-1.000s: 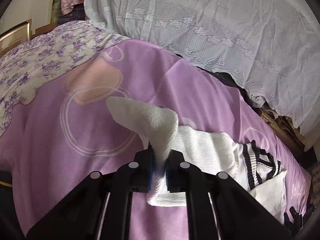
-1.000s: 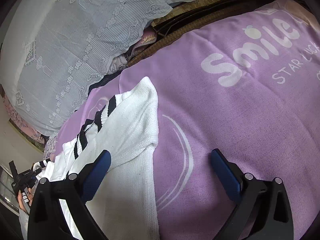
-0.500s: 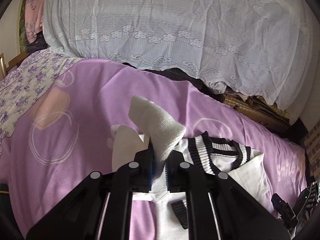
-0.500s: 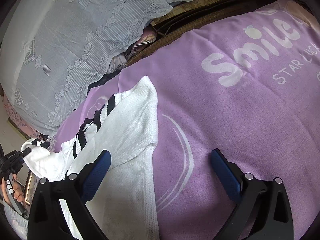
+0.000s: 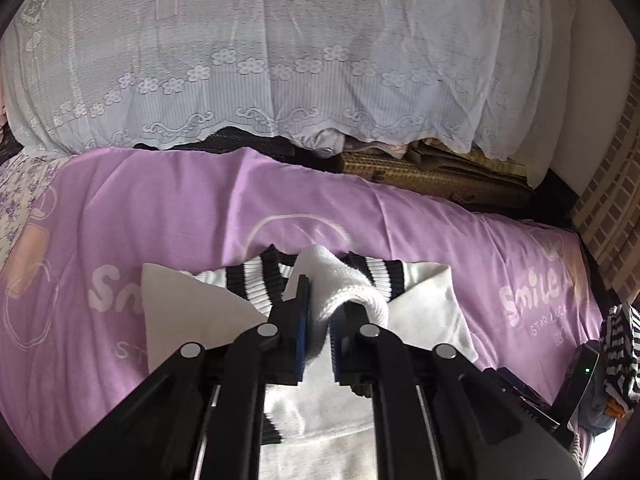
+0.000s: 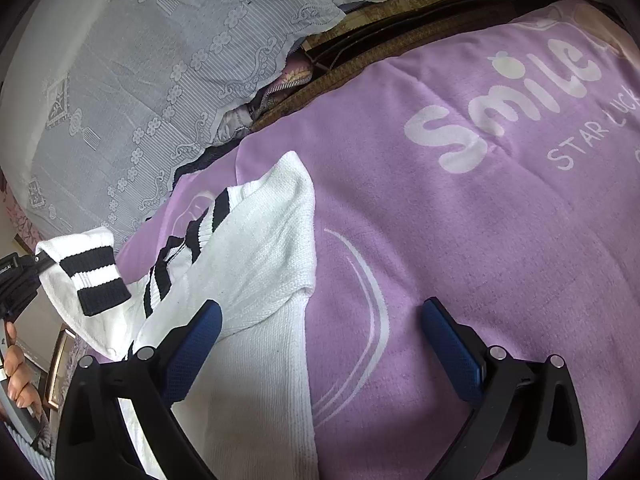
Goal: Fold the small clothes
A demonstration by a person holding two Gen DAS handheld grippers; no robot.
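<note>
Left wrist view: left gripper [image 5: 318, 330] clamped on white sweater [image 5: 424, 304] sleeve, lower hem hidden behind black fingers; purple blanket [image 5: 168, 216] underneath, lace cover [image 5: 280, 60] behind. Right wrist view: right gripper [image 6: 320, 340] spread wide, holding nothing, over sweater [image 6: 260, 264] edge; striped cuff [image 6: 94, 280] lifted at left; hand [image 6: 18, 376] cut off by frame.

Bed with purple blanket [image 6: 460, 240], white striped-trim sweater [image 6: 264, 248] lying on it
</note>
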